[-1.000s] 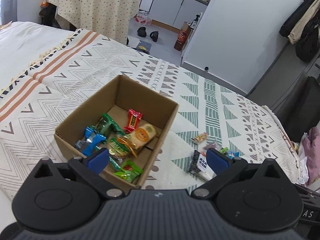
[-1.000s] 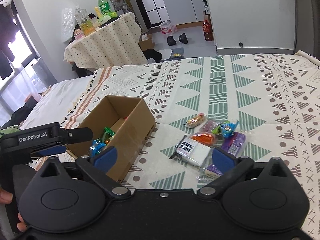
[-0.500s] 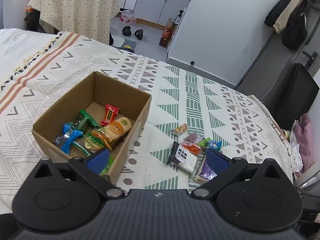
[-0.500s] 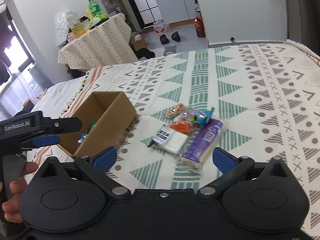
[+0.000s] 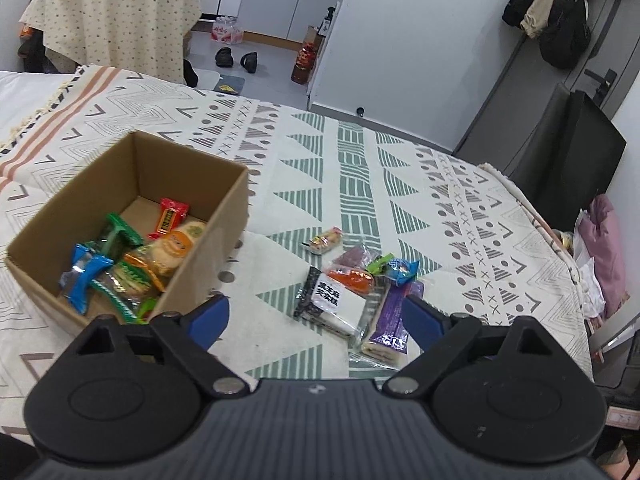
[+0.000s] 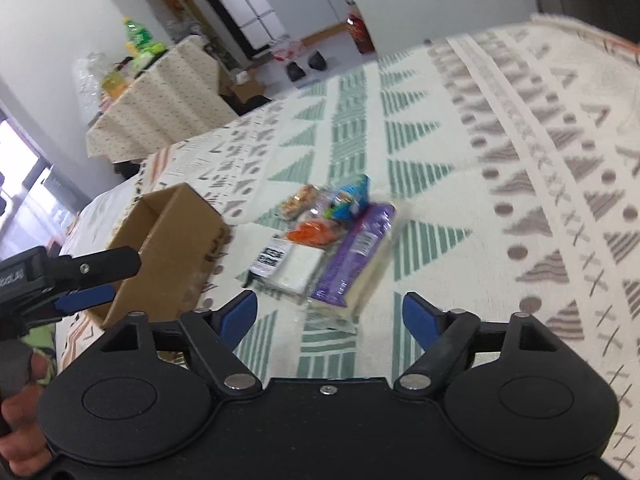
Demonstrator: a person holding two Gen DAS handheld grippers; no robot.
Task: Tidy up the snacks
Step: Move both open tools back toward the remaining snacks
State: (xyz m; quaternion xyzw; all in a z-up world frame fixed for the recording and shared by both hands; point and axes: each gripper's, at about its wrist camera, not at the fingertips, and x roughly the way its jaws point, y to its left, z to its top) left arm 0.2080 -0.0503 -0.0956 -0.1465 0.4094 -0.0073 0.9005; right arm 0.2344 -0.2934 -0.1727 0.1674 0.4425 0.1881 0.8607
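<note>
A loose pile of wrapped snacks (image 5: 356,292) is located on the patterned bedspread (image 5: 360,184), just to the right of an open cardboard box (image 5: 132,216). The pile is made up of a purple-wrapped bar (image 5: 390,320), a white packet with black print (image 5: 336,300), an orange packet (image 5: 352,280), a blue candy (image 5: 402,270) and, slightly apart on the far side, a small yellowish candy (image 5: 326,240). Several snacks are already contained in the box, among them a red candy (image 5: 170,218), a round orange-labelled pastry (image 5: 176,246), a blue wrapper (image 5: 82,274) and green wrappers (image 5: 120,236).

The left gripper (image 5: 316,316) is held above the bedspread with its 2 blue-padded fingers (image 5: 210,316) spread wide; nothing is held between them. It is aimed forward and downward, with the box's near right corner at its left finger and the purple-wrapped bar at its right finger.

The right gripper (image 6: 330,314) is likewise spread wide and empty. It is tilted, so that the bedspread appears slanted, and it is aimed at the pile, with the purple-wrapped bar (image 6: 356,256) just ahead of the gap between its fingers. This view is blurred.

In the right wrist view, the left gripper (image 6: 80,284) is seen at the left edge beside the box (image 6: 168,248), gripped by a hand (image 6: 20,412) at the lower left corner.
</note>
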